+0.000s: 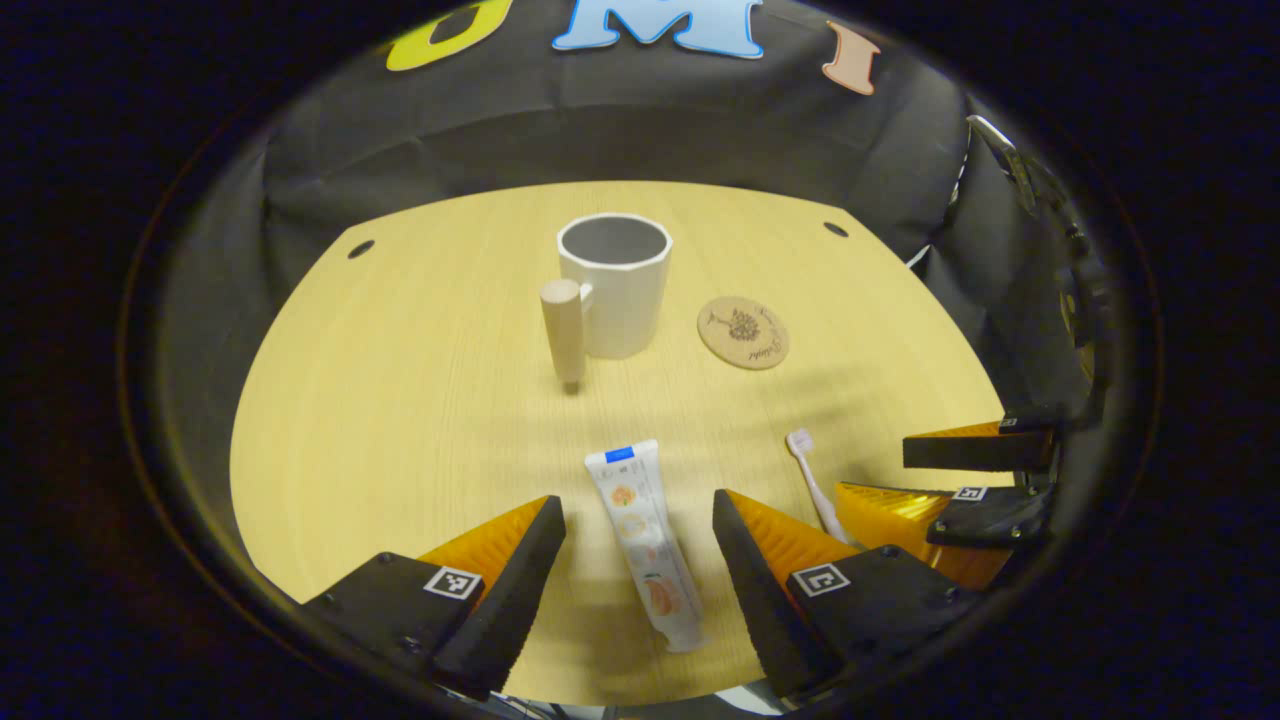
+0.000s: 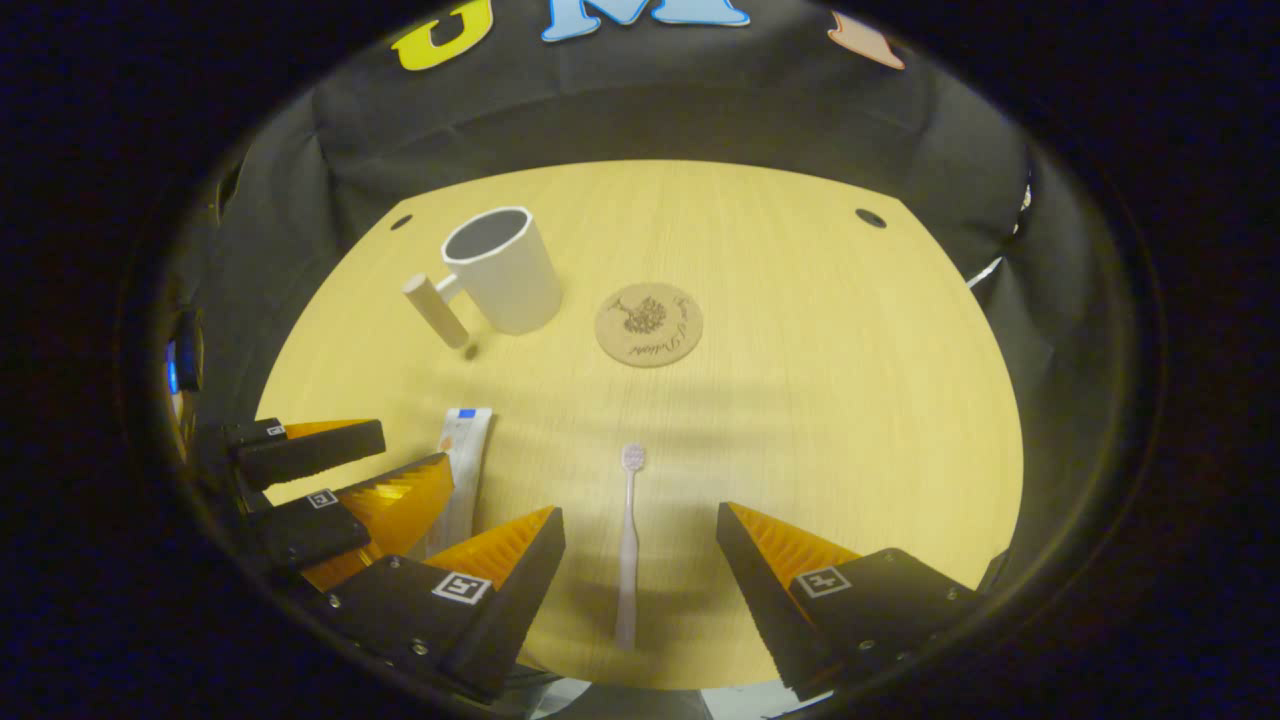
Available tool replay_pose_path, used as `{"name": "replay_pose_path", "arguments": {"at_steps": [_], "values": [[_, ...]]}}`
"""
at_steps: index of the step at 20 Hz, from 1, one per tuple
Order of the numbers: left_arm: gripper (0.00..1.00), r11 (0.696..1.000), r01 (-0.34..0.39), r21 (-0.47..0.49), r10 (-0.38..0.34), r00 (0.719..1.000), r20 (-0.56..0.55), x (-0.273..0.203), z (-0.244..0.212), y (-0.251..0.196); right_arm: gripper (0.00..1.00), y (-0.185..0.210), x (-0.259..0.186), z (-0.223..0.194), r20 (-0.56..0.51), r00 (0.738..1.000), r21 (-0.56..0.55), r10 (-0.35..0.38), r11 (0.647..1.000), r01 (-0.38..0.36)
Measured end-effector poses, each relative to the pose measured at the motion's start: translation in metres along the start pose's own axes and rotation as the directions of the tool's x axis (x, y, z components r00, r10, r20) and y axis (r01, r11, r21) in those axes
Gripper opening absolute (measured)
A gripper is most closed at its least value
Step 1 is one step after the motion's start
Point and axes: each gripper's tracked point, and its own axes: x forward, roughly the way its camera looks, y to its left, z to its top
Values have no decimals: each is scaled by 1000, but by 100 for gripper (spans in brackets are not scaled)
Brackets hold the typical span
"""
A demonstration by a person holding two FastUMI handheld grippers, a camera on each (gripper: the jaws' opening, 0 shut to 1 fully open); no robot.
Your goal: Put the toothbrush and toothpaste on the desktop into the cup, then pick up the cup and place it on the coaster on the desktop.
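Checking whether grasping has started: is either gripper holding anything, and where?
Nothing held. Toothpaste lies between the open left fingers, toothbrush between the right's.

Dim booth, warm light on the tabletop (image 1: 400, 400), soft shadows, strong fisheye bending at edges, sharp focus

One cup (image 1: 615, 283) is standing on the desktop (image 1: 400, 420). One coaster (image 1: 743, 332) is lying to its right. One toothpaste tube (image 1: 645, 545) and one toothbrush (image 1: 815, 483) are lying nearer. Two cable holes (image 1: 361, 248) are showing at the desktop's far corners. Two grippers are showing: left gripper (image 1: 640, 525), right gripper (image 2: 640, 530).
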Motion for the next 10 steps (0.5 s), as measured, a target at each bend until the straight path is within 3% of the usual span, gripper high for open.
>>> {"name": "replay_pose_path", "arguments": {"at_steps": [10], "values": [[96,998,-38,-46,29,985,-171,29,-38,2,94,-1,28,-31,-158,987,-16,-16,1000,13]]}}
